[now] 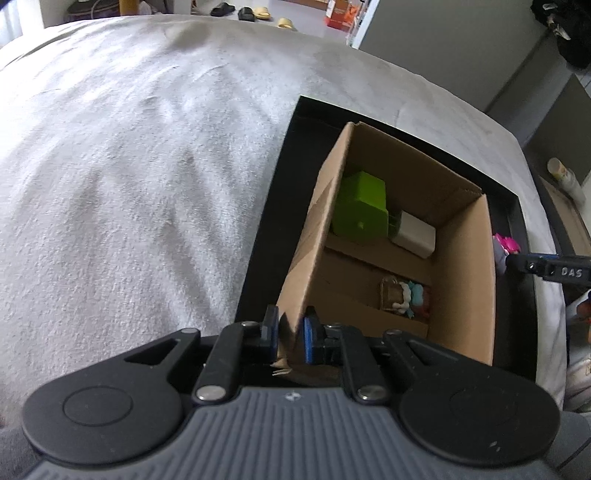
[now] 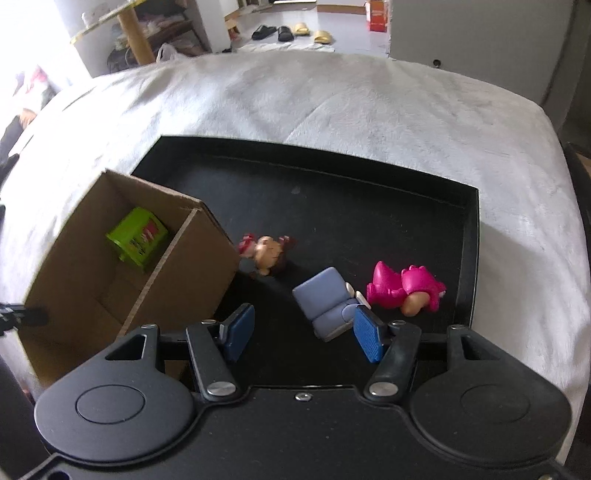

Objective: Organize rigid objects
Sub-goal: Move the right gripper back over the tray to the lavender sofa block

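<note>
A brown cardboard box (image 1: pixel 461 266) stands on the left part of a black tray (image 2: pixel 332 206). Inside it lie a green toy block (image 1: pixel 360 208), a white block (image 1: pixel 413 234) and a small colourful figure (image 1: pixel 404 295). My left gripper (image 1: pixel 291 318) is shut on the box's near corner wall. On the tray beside the box (image 2: pixel 184 277) lie a brown-haired doll (image 2: pixel 267 253), a blue-grey toy sofa (image 2: pixel 325 295) and a pink figure (image 2: pixel 402 286). My right gripper (image 2: pixel 303 322) hangs open just short of the sofa, with its right pad near the sofa's edge.
The tray rests on a white blanket (image 2: pixel 332 103) that covers a bed. Slippers (image 2: pixel 291 31) and an orange carton (image 2: pixel 378 16) lie on the floor beyond. A grey cabinet (image 1: pixel 443 40) stands at the right. A finger of the right gripper (image 1: pixel 546 269) shows in the left wrist view.
</note>
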